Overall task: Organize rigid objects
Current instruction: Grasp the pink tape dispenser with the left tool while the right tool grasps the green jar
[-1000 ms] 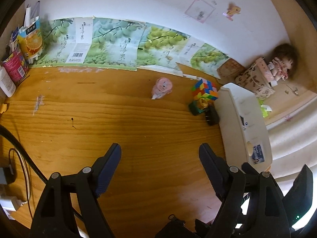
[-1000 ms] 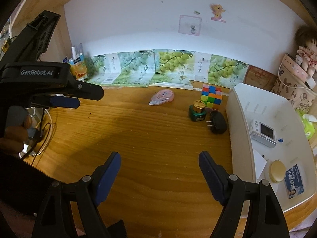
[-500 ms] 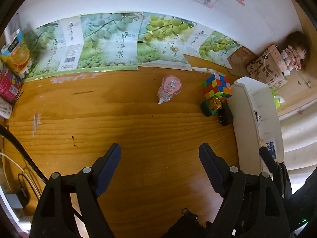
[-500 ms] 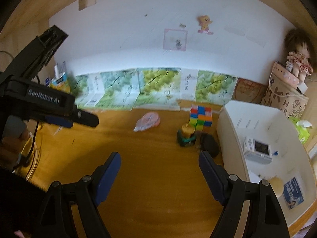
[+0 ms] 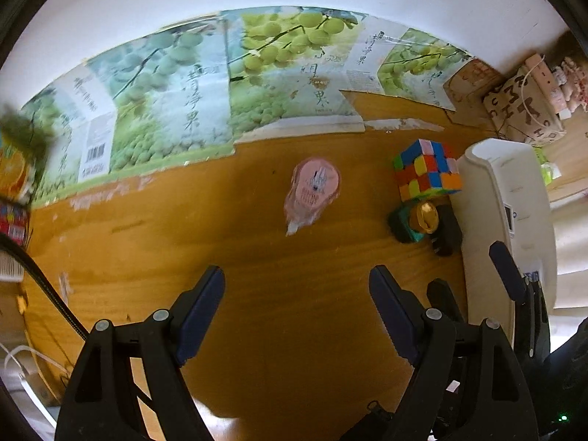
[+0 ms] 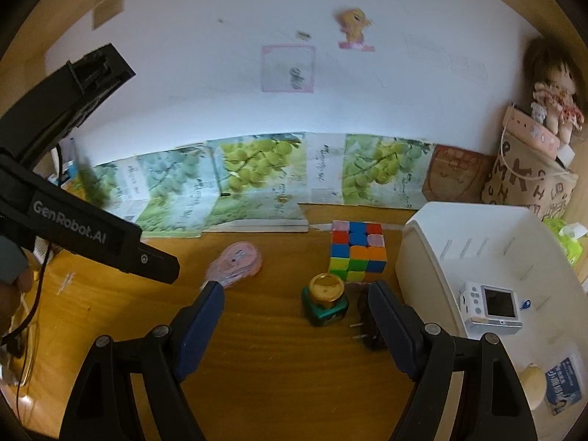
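Both of my grippers stand wide with nothing between the pads: left gripper (image 5: 296, 308) above bare wooden desk (image 5: 257, 275), right gripper (image 6: 296, 318) angled toward the object cluster. Pink tape dispenser (image 5: 312, 191) lies alone mid-desk. Puzzle cube (image 6: 358, 250), green jar with gold lid (image 6: 325, 299) and black plug adapter (image 6: 369, 325) sit close together just beside the white bin (image 6: 422, 257), which holds a small camera (image 6: 492, 307).

We see a pink tape dispenser (image 6: 235, 264) lying flat on the wooden counter (image 6: 275, 367). To its right a scrambled puzzle cube (image 6: 358, 250) sits upright; just in front stand a green jar with a gold lid (image 6: 325, 299) and a black plug adapter (image 6: 369, 321), prongs pointing left, beside the white bin (image 6: 422, 257).
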{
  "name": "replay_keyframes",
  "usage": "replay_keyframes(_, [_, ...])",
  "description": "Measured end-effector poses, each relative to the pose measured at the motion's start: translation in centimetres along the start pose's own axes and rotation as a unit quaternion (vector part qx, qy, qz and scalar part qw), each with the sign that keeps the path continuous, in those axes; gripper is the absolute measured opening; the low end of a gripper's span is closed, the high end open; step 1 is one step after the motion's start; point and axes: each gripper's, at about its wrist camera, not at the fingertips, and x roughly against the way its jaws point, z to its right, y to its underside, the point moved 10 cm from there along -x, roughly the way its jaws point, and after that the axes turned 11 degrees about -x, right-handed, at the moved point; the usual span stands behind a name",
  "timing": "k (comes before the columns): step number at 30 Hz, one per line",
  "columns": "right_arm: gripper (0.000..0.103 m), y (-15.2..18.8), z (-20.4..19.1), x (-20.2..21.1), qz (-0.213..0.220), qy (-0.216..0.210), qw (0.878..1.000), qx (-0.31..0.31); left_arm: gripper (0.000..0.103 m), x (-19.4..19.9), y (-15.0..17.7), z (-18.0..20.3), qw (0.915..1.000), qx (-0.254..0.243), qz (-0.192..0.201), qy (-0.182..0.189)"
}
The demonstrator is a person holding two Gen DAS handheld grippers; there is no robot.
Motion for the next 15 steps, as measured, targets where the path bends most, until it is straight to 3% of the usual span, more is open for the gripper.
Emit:
replay_keyframes(8, [0.081,1.2,1.9,-4.0,-0.027,0.009,0.999,-0.041,0.083,-4.2,-3.0,0.4,0.9999,-0.005,-0.007,-0.007])
replay_keyframes(15, [0.081,2.5,2.0,-6.4,-0.049,0.012,0.998,-0.028,0.083,-6.7,-4.1,0.8,1.0,0.0,-0.005,0.001])
